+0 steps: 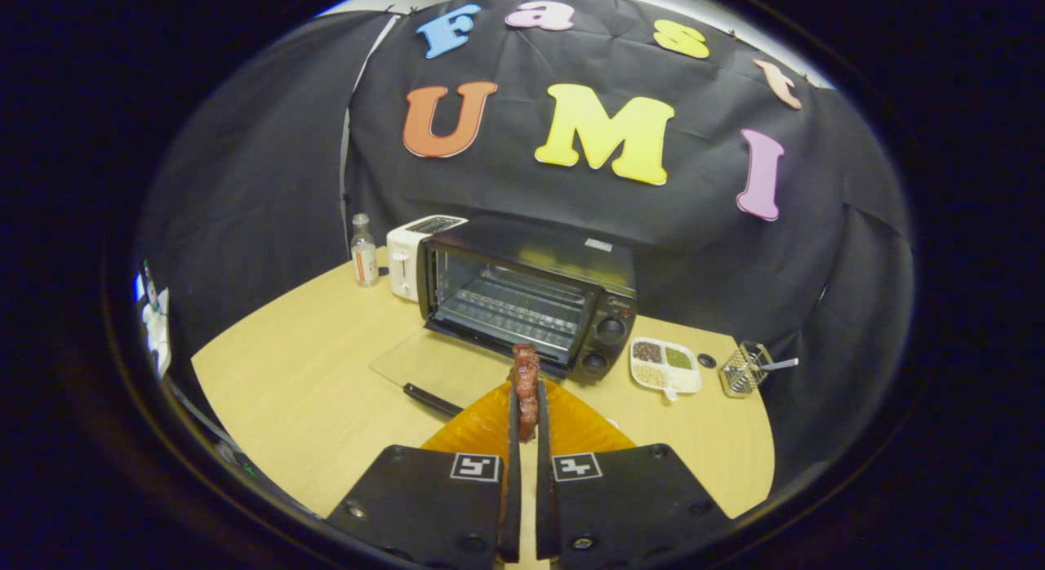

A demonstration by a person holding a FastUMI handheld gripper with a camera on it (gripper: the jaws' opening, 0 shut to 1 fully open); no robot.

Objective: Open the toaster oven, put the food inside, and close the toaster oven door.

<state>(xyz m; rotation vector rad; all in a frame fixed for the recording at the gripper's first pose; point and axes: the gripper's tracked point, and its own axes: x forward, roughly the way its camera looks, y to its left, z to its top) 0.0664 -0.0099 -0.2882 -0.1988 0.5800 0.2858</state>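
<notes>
Gripper [526, 407] jaws closed on the food [525, 386] (thin, upright piece) — risk: slippage, or snagging the lowered door [424, 362] before reaching the toaster oven [531, 305] rack.

the gripper [526, 407] pinches a reddish-brown piece of food [525, 376] between both fingers, above an orange plate [584, 427]. beyond, the toaster oven [531, 305] stands with its glass door [429, 364] down flat on the wooden table [310, 374].
</notes>
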